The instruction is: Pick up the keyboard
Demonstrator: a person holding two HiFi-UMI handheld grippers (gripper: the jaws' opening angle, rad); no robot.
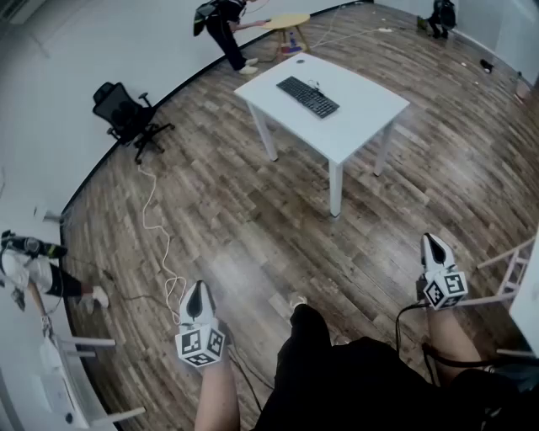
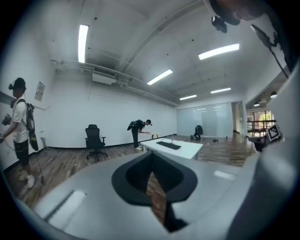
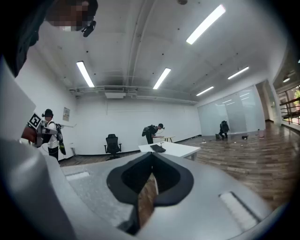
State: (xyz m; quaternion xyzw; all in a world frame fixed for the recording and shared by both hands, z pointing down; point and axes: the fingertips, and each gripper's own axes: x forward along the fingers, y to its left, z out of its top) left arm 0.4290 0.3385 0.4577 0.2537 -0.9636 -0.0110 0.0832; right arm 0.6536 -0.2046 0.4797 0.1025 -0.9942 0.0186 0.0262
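Note:
A black keyboard (image 1: pixel 307 96) lies on a white table (image 1: pixel 362 118) far ahead across the wooden floor. It is small and distant in the left gripper view, as keyboard (image 2: pixel 168 145) on the table (image 2: pixel 185 150), and in the right gripper view, as keyboard (image 3: pixel 157 148) on the table (image 3: pixel 176 150). My left gripper (image 1: pixel 196 296) and right gripper (image 1: pixel 434 246) are held low near the person's body, well short of the table. Both are shut with nothing between the jaws.
A black office chair (image 1: pixel 126 116) stands left of the table by the wall. A cable (image 1: pixel 156 227) trails over the floor on the left. A person bends over a round wooden table (image 1: pixel 286 21) beyond the white one. White chair frames (image 1: pixel 509 269) stand at right.

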